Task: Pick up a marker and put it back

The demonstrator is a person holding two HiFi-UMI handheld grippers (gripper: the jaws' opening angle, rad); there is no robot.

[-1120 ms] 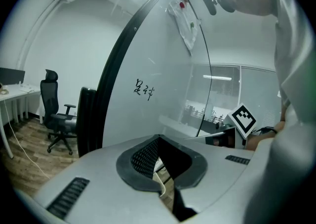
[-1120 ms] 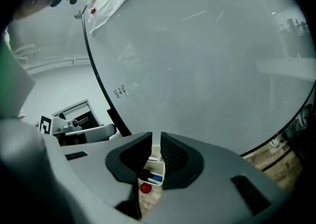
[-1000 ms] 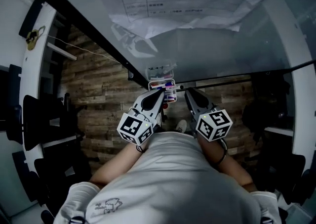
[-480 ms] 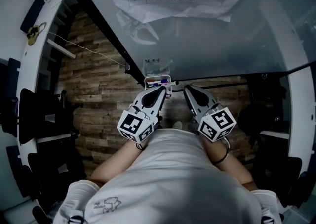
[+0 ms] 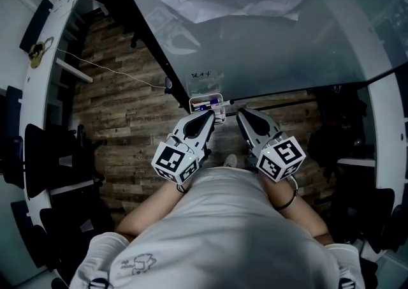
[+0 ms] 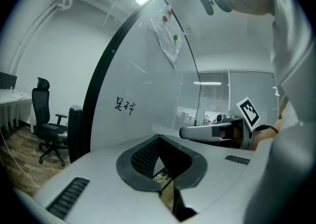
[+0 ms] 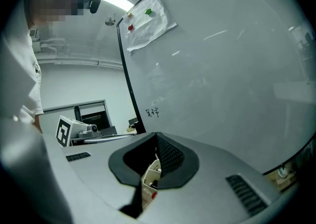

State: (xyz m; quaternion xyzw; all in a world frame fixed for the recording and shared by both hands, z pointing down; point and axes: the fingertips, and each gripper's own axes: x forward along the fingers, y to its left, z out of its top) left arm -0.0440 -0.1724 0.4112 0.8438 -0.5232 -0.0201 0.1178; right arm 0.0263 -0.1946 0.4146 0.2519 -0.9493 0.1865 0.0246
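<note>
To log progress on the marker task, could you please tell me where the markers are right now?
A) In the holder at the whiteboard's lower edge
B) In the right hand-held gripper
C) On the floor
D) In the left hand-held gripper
A: the head view shows the markers in the holder at the whiteboard edge, while the left hand-held gripper and right hand-held gripper are shut on nothing.

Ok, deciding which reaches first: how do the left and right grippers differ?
In the head view the left gripper overlaps the marker tray; the right gripper sits beside it. The right gripper view shows the tray past its jaws; the left shows floor. Both shut, empty.
</note>
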